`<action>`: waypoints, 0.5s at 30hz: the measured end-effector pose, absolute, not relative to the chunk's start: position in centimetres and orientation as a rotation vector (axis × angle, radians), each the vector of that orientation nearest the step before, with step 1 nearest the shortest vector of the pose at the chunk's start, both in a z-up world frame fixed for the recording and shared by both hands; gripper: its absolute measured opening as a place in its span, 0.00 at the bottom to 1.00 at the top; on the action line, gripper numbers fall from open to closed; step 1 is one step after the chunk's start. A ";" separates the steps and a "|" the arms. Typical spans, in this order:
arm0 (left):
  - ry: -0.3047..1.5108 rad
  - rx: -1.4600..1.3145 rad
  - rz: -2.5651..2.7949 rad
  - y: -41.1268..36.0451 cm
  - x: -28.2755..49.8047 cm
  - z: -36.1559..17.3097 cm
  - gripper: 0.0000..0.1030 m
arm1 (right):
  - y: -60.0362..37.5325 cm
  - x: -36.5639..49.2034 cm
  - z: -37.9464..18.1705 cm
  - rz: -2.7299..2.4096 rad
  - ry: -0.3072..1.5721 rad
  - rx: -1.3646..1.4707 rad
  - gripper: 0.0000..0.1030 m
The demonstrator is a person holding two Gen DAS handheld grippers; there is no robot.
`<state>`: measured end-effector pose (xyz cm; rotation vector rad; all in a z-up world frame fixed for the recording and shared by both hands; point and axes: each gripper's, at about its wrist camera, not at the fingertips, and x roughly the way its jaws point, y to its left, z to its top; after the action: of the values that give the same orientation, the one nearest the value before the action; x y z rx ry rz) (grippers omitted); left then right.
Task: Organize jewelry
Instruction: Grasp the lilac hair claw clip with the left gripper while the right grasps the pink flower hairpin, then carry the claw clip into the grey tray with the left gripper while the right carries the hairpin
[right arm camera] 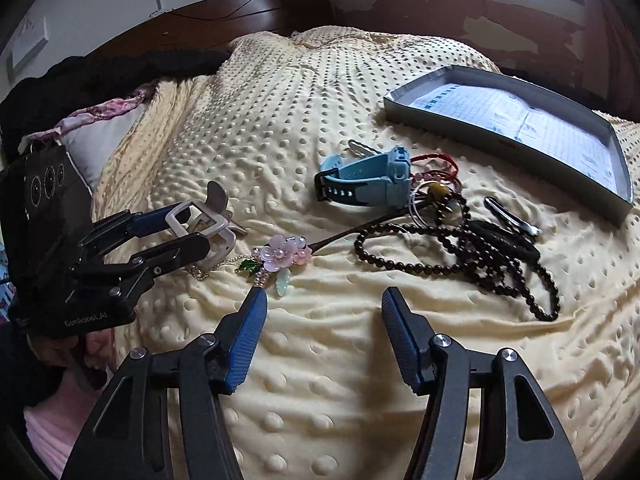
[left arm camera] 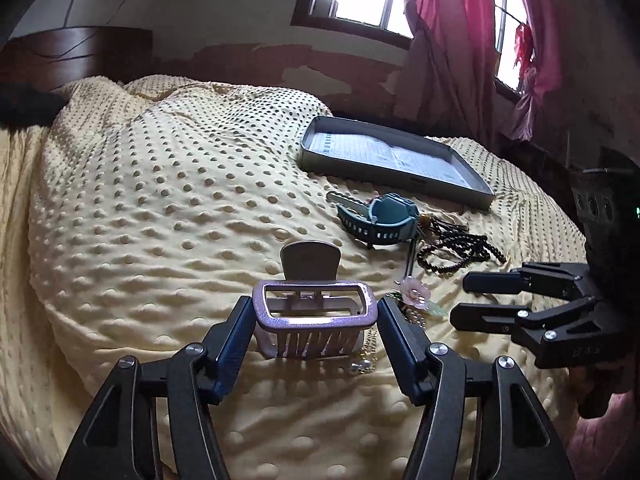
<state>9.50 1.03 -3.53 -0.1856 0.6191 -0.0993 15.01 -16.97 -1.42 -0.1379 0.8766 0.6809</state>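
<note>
A lilac claw hair clip (left arm camera: 316, 312) rests on the yellow dotted blanket, and the open fingers of my left gripper (left arm camera: 314, 304) flank its two ends closely. From the right wrist view the clip (right arm camera: 208, 220) shows between the left gripper (right arm camera: 196, 224) fingers. My right gripper (right arm camera: 322, 300) is open and empty, just short of a pink flower hairpin (right arm camera: 284, 254). Beyond it lie a blue watch (right arm camera: 368, 184) and a dark bead necklace (right arm camera: 440, 256). A grey tray (right arm camera: 500, 142) lined with printed paper sits at the back right.
Black hair ties (right arm camera: 504, 244), a black slide clip (right arm camera: 508, 216) and a red cord (right arm camera: 436, 160) lie tangled near the beads. A thin pearl chain (left arm camera: 366, 364) trails under the claw clip. A wooden headboard (right arm camera: 260, 12) and dark clothes (right arm camera: 100, 76) border the bed.
</note>
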 end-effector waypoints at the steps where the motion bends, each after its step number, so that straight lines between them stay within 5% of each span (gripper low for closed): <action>1: 0.620 -0.207 -0.096 1.5 9.6 -3.6 0.58 | -16.5 15.1 -1.5 0.690 0.875 -0.147 0.47; 15: 0.605 -0.340 -0.065 3.5 9.3 -4.2 0.58 | -12.9 16.2 -2.3 0.707 0.853 -0.194 0.42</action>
<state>9.29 3.55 -4.21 -0.3403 0.6052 -0.0651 16.23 -12.93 -2.33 -0.1936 0.8528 0.7072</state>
